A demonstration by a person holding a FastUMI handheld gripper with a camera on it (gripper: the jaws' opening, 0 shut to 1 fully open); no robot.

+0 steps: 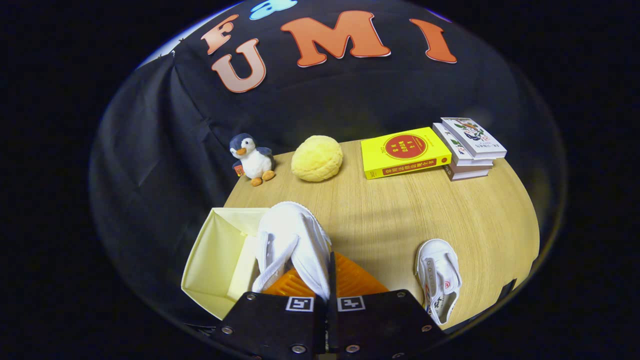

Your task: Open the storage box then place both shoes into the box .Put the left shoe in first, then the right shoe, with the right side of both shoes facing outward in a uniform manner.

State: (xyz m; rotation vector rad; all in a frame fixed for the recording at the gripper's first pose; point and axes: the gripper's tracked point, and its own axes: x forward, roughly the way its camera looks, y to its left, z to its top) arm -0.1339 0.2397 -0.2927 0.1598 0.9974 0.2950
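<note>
Shoes are the matter here: one white shoe [292, 245] is clamped in the gripper [330, 280], whose orange fingers [357, 280] are drawn almost together with only a thin slit between them, pinching what looks like the shoe's side wall, though the exact contact is hard to make out. The shoe rises from the fingers with its toe pointing away, hanging over the near edge of the pale yellow box [215, 255].

That box sits at the table's [400, 220] near corner, to the left of the held shoe, with its top open. Its inside looks bare as far as the walls can be seen; the shoe covers part of it.

A second white shoe [439, 285] lies on the table to the right of the box, well apart from it, opening upward. Beyond the box, along the far edge of the table, stand a toy penguin [251, 159], a yellow plush lump [317, 158], a yellow book [404, 151] and a stack of books [470, 147].
</note>
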